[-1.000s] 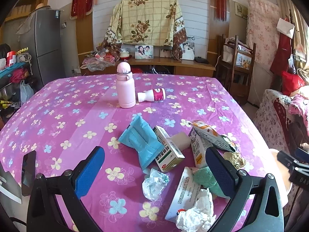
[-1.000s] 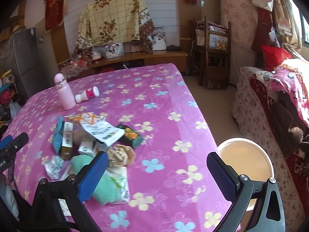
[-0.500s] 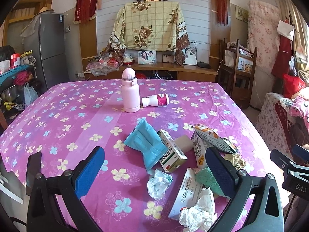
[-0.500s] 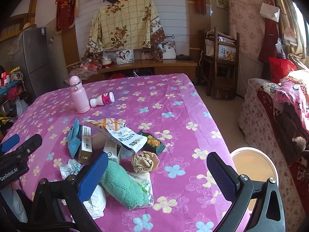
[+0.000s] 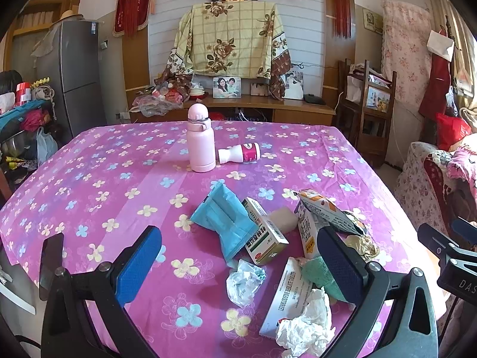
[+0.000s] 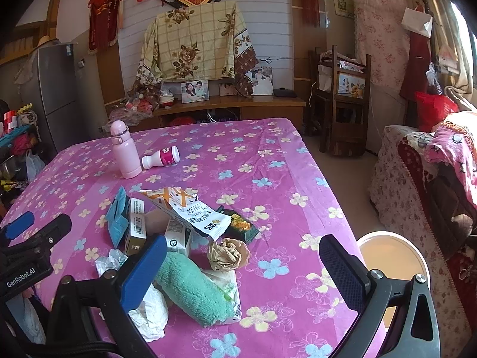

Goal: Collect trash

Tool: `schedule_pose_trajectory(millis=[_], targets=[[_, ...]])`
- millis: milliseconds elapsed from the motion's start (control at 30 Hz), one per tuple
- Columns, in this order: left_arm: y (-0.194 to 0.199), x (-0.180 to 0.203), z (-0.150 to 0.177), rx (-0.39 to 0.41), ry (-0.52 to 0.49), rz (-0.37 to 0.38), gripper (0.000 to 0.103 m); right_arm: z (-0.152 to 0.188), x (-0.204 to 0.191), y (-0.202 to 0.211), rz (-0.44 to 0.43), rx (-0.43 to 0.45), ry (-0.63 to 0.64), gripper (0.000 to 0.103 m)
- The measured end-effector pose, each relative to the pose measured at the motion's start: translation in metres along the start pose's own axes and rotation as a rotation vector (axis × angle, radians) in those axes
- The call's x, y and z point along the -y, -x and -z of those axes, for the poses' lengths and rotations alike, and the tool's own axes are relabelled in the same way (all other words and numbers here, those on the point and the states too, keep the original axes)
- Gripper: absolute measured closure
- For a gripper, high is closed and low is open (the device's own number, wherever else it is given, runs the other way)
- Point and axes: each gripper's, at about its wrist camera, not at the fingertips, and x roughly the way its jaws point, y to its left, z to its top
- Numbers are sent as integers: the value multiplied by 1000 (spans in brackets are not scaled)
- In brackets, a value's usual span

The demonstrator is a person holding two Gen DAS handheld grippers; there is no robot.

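Crumpled tissue (image 5: 244, 282) between open left claw (image 5: 240, 264)

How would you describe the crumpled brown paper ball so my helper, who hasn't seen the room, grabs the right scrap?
On the purple flowered tablecloth, find the trash pile at the near edge. The crumpled brown paper ball sits at the pile's right side, just past the fuzzy green cloth and below the white snack wrapper. It is the only tan wad; the other crumpled papers are white.

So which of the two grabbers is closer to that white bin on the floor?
Right. The right gripper hangs over the table's edge, the white bin just beyond its right jaw. The left gripper sits further left, above the trash pile.
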Motion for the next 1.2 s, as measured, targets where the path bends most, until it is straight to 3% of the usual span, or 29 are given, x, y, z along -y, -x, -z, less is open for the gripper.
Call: schedule_pose_trajectory(millis=[1200], targets=[[4,-4,2,8,35,22,0,0,1,1,-1,2,3,0]])
